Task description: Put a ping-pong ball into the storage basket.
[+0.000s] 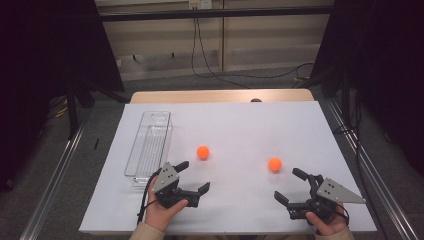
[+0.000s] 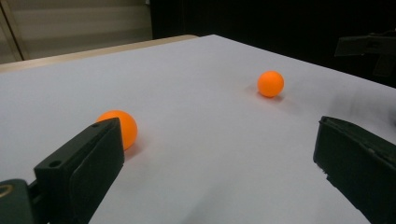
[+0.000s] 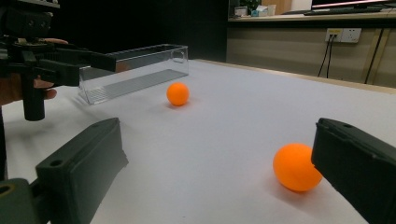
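Two orange balls lie on the white sheet (image 1: 240, 130). The left ball (image 1: 202, 152) rests just beyond my left gripper (image 1: 196, 176), which is open; in the left gripper view this ball (image 2: 122, 124) peeks out past the left jaw of the gripper (image 2: 215, 156). The right ball (image 1: 274, 164) lies just ahead of my right gripper (image 1: 286, 184), also open and holding nothing. In the right gripper view that ball (image 3: 294, 167) sits beside the right jaw of the gripper (image 3: 215, 156), on the table and not clamped. The farther ball shows in each gripper view (image 2: 270, 83) (image 3: 178, 93).
A clear plastic box (image 1: 149, 145) lies lengthwise left of the balls, close to my left gripper; it shows again in the right gripper view (image 3: 135, 70). The wooden table edge (image 1: 220, 95) runs behind the sheet. Metal rails flank the table.
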### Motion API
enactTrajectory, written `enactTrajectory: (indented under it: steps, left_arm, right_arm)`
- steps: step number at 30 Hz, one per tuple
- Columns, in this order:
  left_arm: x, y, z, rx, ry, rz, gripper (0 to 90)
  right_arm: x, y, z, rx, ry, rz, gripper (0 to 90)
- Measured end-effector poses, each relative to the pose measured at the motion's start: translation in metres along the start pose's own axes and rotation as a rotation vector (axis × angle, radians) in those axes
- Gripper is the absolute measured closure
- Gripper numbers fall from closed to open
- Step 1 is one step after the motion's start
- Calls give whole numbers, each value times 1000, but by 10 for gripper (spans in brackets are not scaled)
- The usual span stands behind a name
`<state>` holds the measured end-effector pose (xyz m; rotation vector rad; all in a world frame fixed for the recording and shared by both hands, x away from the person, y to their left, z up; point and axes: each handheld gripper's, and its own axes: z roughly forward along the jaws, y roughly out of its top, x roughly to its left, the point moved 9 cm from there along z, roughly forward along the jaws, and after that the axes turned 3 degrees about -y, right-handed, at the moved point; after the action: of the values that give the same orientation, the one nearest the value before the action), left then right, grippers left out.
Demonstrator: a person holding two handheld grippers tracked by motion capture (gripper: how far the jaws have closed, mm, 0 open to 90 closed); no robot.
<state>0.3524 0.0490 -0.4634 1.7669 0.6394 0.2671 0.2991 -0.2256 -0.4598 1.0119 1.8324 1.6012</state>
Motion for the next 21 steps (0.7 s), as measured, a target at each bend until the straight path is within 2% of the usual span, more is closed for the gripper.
enactTrajectory:
  steps: [21]
  left_arm:
    - [-6,1,16,28,-26,0,20]
  right_arm:
    - [0,0,0,2,3,-1,18]
